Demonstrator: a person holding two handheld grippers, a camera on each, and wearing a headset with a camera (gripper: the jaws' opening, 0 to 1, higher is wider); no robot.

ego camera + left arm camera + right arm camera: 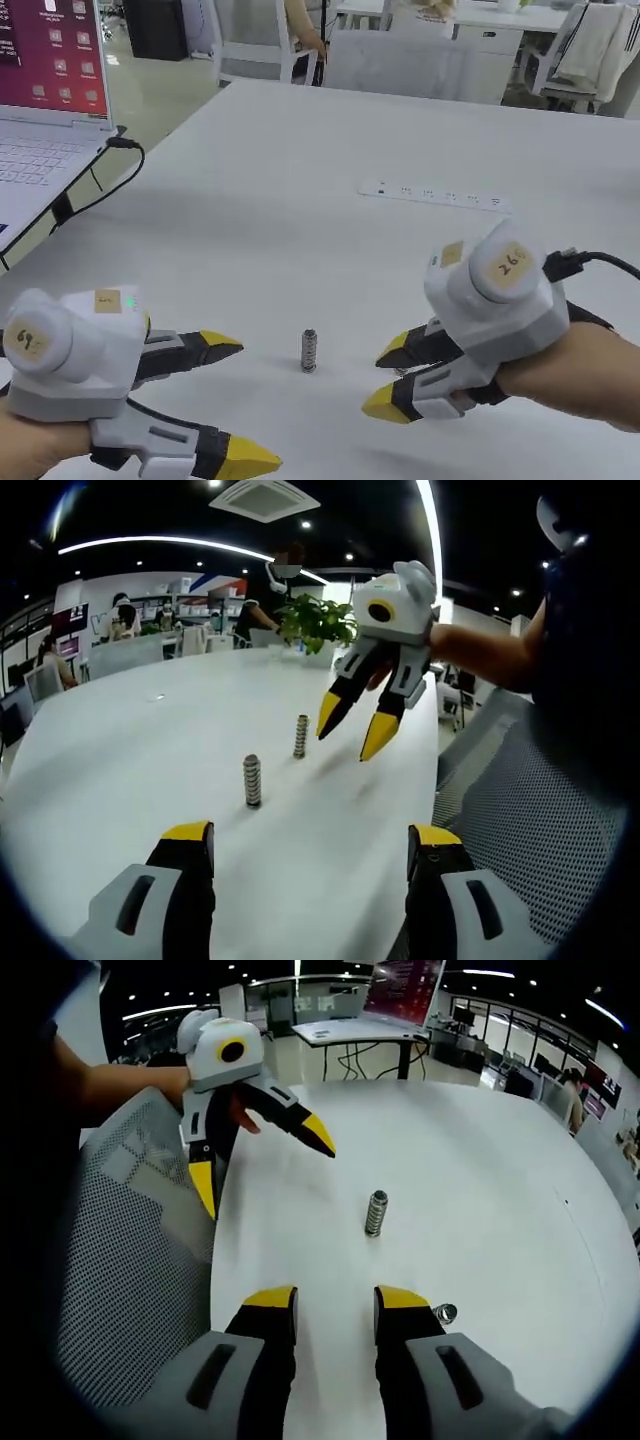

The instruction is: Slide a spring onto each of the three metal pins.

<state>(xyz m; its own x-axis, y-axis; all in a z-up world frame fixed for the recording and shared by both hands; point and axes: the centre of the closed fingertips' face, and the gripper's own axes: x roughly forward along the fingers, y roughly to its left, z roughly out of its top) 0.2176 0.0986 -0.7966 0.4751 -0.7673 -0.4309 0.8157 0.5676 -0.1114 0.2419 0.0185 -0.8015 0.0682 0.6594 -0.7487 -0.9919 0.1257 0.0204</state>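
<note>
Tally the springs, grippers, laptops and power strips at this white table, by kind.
upright springs: 2
grippers, the left gripper and the right gripper, both with tongs open: 2
laptop: 1
power strip: 1
Total: 6

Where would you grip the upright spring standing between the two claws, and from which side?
Probably across the middle coils of the spring, jaws closing on its sides. It stands upright and narrow on the table, so come in level from the side; the open right claw faces it.
</note>
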